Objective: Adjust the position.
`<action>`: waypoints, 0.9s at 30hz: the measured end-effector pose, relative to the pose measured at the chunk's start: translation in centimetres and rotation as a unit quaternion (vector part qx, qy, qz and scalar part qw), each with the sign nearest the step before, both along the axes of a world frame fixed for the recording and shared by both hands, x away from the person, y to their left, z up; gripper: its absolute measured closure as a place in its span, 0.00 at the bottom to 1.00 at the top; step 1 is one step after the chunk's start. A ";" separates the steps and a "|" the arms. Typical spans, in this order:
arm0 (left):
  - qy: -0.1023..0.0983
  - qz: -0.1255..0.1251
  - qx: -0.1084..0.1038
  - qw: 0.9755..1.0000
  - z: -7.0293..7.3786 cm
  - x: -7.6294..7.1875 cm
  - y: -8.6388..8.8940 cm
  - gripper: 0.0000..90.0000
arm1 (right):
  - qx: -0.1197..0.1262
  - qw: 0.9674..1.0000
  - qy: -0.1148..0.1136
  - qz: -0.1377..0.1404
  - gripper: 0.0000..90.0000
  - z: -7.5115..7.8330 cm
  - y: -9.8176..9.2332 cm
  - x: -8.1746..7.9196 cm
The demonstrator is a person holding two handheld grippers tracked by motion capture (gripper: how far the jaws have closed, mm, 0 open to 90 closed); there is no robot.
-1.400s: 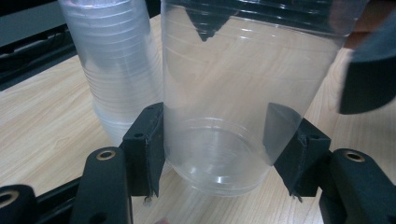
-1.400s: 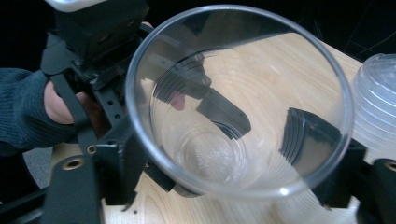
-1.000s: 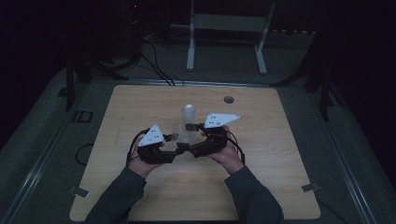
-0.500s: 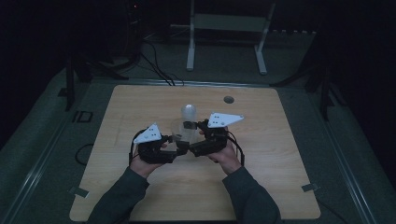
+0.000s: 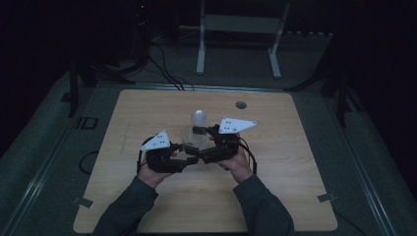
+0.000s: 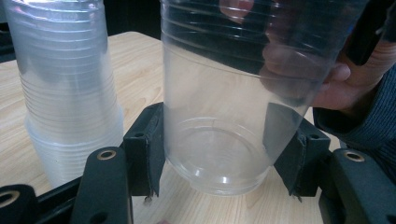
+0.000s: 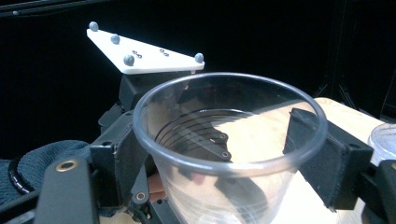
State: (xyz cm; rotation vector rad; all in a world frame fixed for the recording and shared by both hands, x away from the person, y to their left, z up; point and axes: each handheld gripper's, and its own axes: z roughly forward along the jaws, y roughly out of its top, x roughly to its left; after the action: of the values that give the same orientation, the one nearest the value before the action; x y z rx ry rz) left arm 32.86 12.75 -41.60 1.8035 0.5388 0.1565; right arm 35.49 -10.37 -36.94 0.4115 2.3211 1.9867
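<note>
The worktop (image 5: 147, 113) carries an upright stack of cups (image 5: 198, 120), which seems to stand mouth-down, since it widens toward its foot in the left gripper view (image 6: 65, 93). Just on the person's side of it, a single clear cup (image 5: 189, 141) is held between the two hands, close to the stack but apart from it.

That cup (image 6: 219, 116) stands with its long axis vertical, mouth up and base toward the wood. Whether the base rests on the surface or sits just above it cannot be told.

The left gripper (image 6: 219, 158) comes in low from the person's left and is clamped tight on the cup just above the base, one jaw on each side. The right gripper (image 7: 222, 154) comes in higher from the right at the rim. Its jaws have just been closing with the rim between them, and they now seem to press on the wall at both sides.

So one cup is gripped at both ends of its axis, low by the left and high by the right. The stack lies beyond the cup, away from the person, and nearer the right gripper's end. If the cup is meant for the stack, it probably has to be turned over first, because its mouth faces the opposite way.
</note>
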 end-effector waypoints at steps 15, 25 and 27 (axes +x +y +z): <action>0.001 -0.004 0.001 1.000 0.0 0.0 -0.1 0.46 | -0.002 1.000 -0.009 0.000 0.28 0.2 0.0 -0.1; 0.000 0.000 0.002 1.000 0.0 0.0 0.0 0.42 | -0.002 1.000 -0.014 -0.007 0.29 0.1 -0.1 -0.1; -0.002 0.006 0.005 1.000 0.0 0.0 0.0 0.38 | 0.000 1.000 -0.013 -0.011 0.29 0.1 -0.2 -0.1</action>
State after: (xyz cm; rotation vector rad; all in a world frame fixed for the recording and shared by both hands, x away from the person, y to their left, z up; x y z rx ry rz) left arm 32.85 12.73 -41.60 1.8089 0.5474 0.1701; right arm 35.40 -10.53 -36.81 0.4079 2.2917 1.9687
